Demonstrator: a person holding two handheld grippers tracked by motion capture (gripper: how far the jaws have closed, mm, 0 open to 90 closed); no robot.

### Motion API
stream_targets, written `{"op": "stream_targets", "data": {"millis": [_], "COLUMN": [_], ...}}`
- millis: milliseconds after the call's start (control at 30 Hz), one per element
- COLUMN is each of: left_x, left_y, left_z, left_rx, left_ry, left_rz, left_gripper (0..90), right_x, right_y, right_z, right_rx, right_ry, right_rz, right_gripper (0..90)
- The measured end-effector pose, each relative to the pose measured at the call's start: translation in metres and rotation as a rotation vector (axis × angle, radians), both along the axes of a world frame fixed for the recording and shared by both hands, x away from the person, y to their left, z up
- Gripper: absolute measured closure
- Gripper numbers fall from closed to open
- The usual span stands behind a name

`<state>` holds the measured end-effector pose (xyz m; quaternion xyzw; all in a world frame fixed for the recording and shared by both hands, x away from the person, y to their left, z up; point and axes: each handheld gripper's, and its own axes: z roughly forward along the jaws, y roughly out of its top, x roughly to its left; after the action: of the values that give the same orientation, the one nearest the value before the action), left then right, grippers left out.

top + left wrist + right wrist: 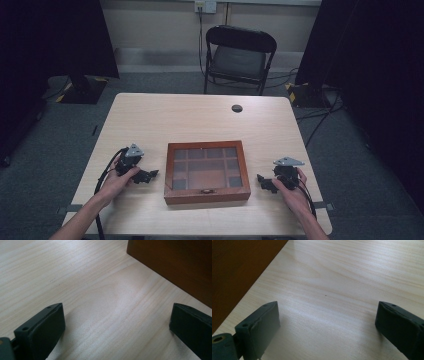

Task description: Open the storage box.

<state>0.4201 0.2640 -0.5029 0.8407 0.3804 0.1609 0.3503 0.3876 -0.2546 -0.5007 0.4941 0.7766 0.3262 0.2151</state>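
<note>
I am working at a pale wooden counter (150, 120), and a small dark round cap (237, 108) is sitting flush in its far edge, right of centre. Beyond that edge a black folding chair (240, 55) is standing empty on the grey carpet (350, 150), facing me, with a wall socket (205, 6) above it and cables (320, 117) trailing across the floor to the right. Black curtains (55, 35) are hanging at both sides, and a dark stand base (82, 90) with yellow-striped corners is resting on the carpet to the left.
</note>
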Motion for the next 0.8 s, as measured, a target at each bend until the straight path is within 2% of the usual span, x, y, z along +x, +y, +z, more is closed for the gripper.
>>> {"op": "stream_targets", "data": {"millis": [233,267,300,367,400,533,600,667,800], "left_x": [0.0,0.0,0.0,0.0,0.0,0.0,0.0,0.0,0.0], "left_y": [0.0,0.0,0.0,0.0,0.0,0.0,0.0,0.0,0.0], "left_z": [0.0,0.0,0.0,0.0,0.0,0.0,0.0,0.0,0.0], "left_rx": [0.0,0.001,0.0,0.0,-0.001,0.001,0.0,0.001,0.0], "left_ry": [0.0,0.0,0.0,0.0,0.0,0.0,0.0,0.0,0.0], "left_rz": [0.0,-0.001,0.0,0.0,0.0,-0.001,0.0,-0.001,-0.001], "left_gripper": [0.0,0.0,0.0,0.0,0.0,0.0,0.0,0.0,0.0], "right_x": [0.001,0.001,0.001,0.001,0.001,0.0,0.0,0.0,-0.002], "right_y": [0.001,0.001,0.002,0.002,0.0,-0.001,-0.001,0.0,0.002], "right_z": [0.003,0.004,0.008,0.01,0.015,0.023,0.026,0.032,0.046], "right_rx": [-0.012,-0.015,-0.018,-0.013,0.009,0.041,0.05,0.08,0.127], "right_ry": [0.019,0.028,0.032,0.033,0.026,0.015,0.015,0.024,-0.005], "right_rz": [0.001,0.0,-0.021,-0.036,-0.017,-0.014,-0.008,-0.004,0.031], "right_gripper": [6.8,9.9,18.3,16.2,18.5,23.0,25.6,28.5,32.1]}}
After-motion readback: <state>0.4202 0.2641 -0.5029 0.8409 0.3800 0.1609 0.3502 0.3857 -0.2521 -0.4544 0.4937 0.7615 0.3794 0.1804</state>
